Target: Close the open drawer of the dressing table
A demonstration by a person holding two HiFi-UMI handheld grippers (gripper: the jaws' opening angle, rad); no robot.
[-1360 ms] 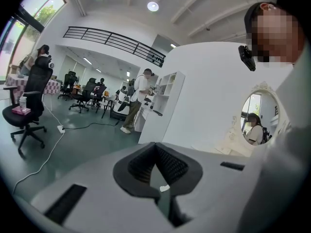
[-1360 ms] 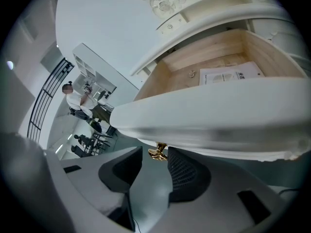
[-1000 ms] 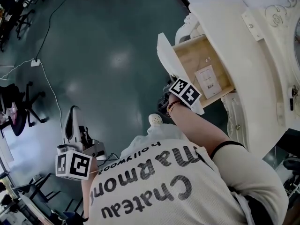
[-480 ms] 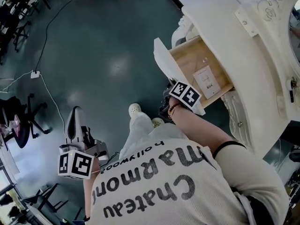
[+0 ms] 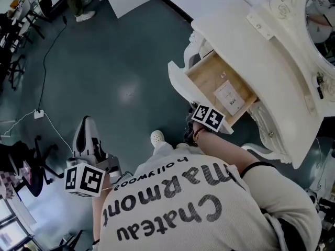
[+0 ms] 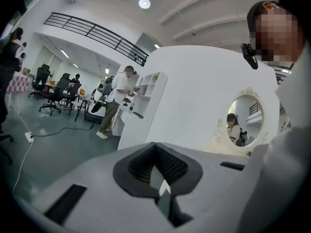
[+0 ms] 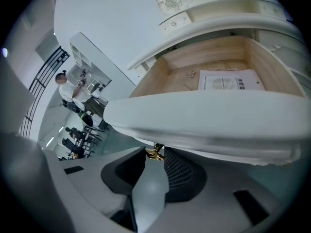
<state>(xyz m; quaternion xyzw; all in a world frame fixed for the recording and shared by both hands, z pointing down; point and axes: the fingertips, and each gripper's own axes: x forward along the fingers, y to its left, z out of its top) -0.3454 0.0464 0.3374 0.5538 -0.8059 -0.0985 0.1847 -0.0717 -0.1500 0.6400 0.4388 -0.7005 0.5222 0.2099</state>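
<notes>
The drawer (image 5: 217, 82) stands pulled out of the dressing table (image 5: 272, 56) at the far right, so I judge all the pushing is left: my right gripper (image 7: 154, 161) has its jaws apart around the gold handle (image 7: 154, 154), while my left gripper (image 6: 158, 169) is closed and empty.

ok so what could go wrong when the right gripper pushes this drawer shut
The small gold handle sits between the right gripper's open jaws and is not clamped, so a push might slip off it. The drawer front hangs over the jaws, and pushing at an angle could skew and jam it. The paper sheet lying inside may slide.
</notes>
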